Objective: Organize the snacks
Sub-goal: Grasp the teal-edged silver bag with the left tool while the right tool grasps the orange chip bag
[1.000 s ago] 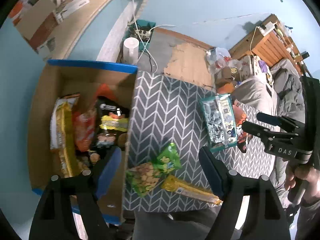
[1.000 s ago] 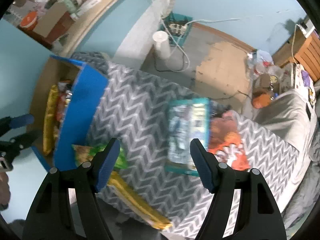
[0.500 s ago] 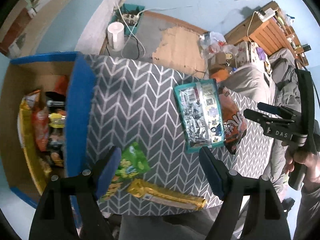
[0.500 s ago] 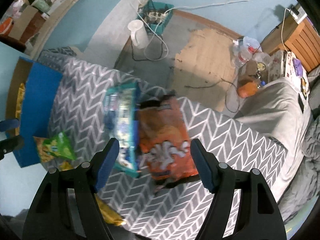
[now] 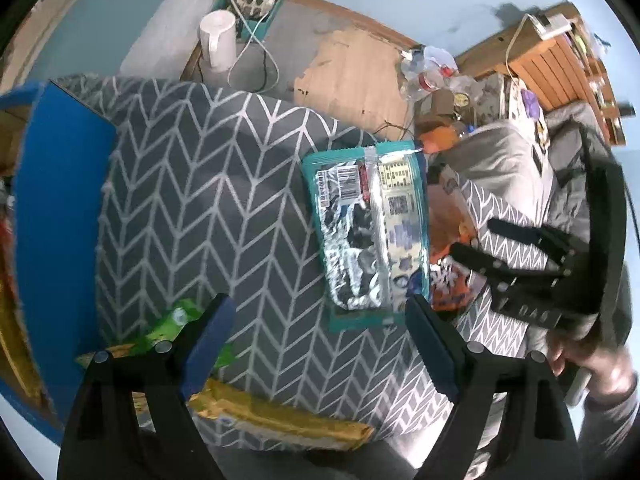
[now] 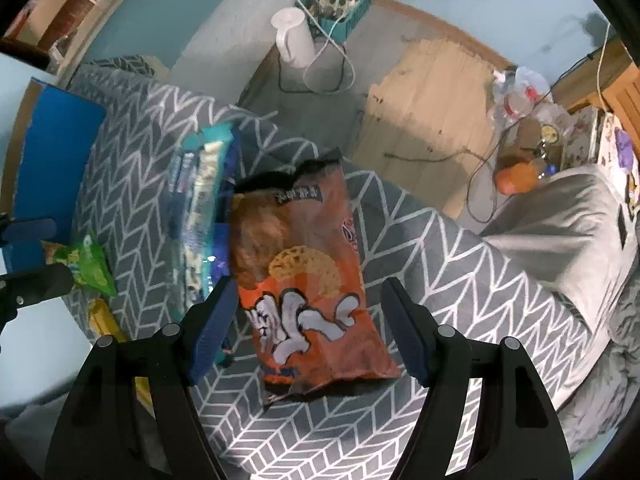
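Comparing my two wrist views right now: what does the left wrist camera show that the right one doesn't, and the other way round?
Only the left wrist view shows the right gripper and the hand holding it, plus the teal packet's barcode side.

Only the right wrist view shows the whole front of the orange snack bag, lying between its open jaws, and the shelf clutter at top left.

Both show the teal packet, green bag, yellow packet, the patterned cloth, the blue box flap and the white jug.

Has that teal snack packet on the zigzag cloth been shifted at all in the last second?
No. In the left wrist view the teal packet lies on the same chevron cloth, overlapping the orange bag just as before; only the cameras have moved.
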